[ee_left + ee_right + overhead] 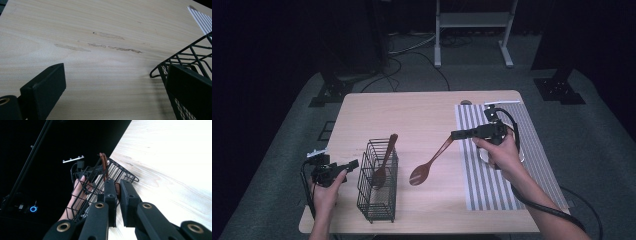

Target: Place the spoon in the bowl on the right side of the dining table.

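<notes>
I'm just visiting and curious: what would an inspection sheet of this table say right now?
Surface: pale wooden table with a few scuff marks; striped mat on its right side.
Job's things: brown spoon held by its handle, bowl low over the table; second spoon standing in the black wire basket.
Clutter: nothing seen.
Grippers: right gripper shut on the spoon; left gripper open, at the basket's left wall.
Cables: black cable trails from the right gripper; more on the floor behind.
Surroundings: dark room, grey floor, white frame legs beyond the table.
</notes>
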`<state>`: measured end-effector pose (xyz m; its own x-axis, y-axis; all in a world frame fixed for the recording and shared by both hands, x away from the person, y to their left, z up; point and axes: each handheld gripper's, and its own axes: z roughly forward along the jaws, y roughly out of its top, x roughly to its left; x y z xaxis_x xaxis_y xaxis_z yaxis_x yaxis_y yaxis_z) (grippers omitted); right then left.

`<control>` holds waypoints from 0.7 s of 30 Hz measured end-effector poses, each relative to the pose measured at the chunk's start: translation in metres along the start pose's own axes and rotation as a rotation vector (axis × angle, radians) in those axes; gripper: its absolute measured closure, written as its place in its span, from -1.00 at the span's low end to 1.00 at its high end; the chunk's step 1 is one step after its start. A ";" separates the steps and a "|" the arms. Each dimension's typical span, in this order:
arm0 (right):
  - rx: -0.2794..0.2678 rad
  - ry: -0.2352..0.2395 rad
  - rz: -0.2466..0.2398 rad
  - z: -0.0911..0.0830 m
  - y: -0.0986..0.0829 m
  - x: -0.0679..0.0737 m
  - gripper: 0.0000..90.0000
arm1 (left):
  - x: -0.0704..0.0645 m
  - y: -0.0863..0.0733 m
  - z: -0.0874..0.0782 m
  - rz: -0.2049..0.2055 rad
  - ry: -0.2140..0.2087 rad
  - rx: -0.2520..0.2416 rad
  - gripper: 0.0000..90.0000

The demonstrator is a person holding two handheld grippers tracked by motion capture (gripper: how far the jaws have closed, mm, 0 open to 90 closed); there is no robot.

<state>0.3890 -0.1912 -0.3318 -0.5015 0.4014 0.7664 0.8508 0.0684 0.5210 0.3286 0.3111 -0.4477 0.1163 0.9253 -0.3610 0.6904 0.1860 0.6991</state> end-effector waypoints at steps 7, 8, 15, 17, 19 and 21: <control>-0.002 -0.015 0.008 -0.005 -0.002 -0.006 0.86 | 0.000 0.000 0.000 0.003 0.000 0.000 -0.95; -0.001 -0.015 0.010 -0.006 -0.002 -0.007 0.86 | 0.000 0.000 0.000 0.003 0.000 0.000 -0.95; -0.005 -0.021 0.017 -0.011 -0.003 -0.012 0.86 | 0.000 0.000 0.000 0.003 0.000 0.000 -0.96; -0.008 -0.025 0.021 -0.013 -0.003 -0.013 0.86 | 0.000 0.000 0.000 0.003 0.000 0.000 -0.95; -0.010 -0.028 0.022 -0.015 -0.003 -0.014 0.86 | 0.000 0.000 0.000 0.005 0.001 0.002 -0.95; -0.014 -0.033 0.027 -0.017 -0.003 -0.016 0.86 | 0.000 0.000 0.000 0.004 0.001 0.001 -0.95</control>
<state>0.3922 -0.2134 -0.3390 -0.4729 0.4329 0.7674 0.8615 0.0447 0.5057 0.3284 0.3112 -0.4473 0.1185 0.9265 -0.3572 0.6908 0.1815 0.6999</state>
